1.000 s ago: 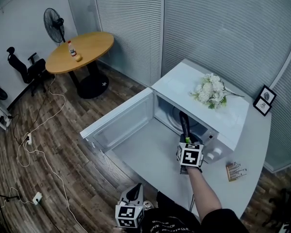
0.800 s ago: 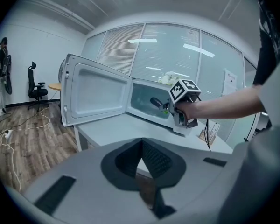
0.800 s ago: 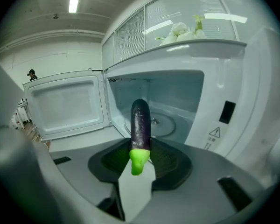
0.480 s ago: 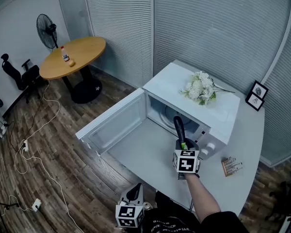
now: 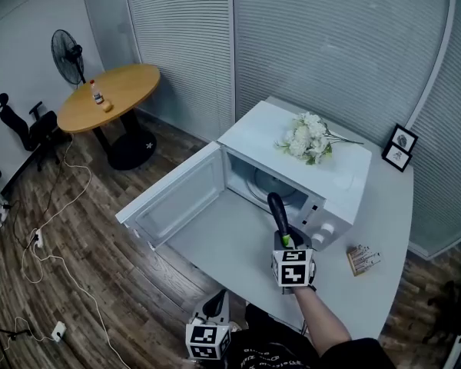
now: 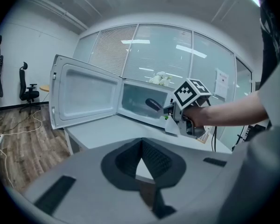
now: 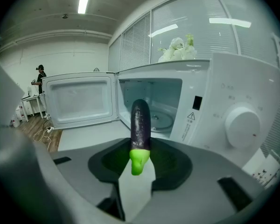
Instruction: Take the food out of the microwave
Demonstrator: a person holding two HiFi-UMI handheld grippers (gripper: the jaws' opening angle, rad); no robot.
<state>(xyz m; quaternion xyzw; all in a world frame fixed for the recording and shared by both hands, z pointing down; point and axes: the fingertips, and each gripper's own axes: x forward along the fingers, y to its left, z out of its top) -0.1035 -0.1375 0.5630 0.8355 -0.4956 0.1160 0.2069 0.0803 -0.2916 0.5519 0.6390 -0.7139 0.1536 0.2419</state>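
Note:
A toy eggplant, dark purple with a bright green stem, sticks up and forward from my right gripper, which is shut on its stem end. In the right gripper view the eggplant stands between the pads of the right gripper, just in front of the open white microwave. The glass turntable inside is bare. My left gripper hangs low below the table's near edge. Its jaws meet at the tips with nothing between them.
The microwave door swings out to the left over the grey table. White flowers lie on the microwave's top. A photo frame and a small packet sit to the right. A round wooden table and a fan stand far left.
My right gripper has drawn back toward me with the eggplant, from the microwave's mouth to just in front of it. The left gripper has stayed put.

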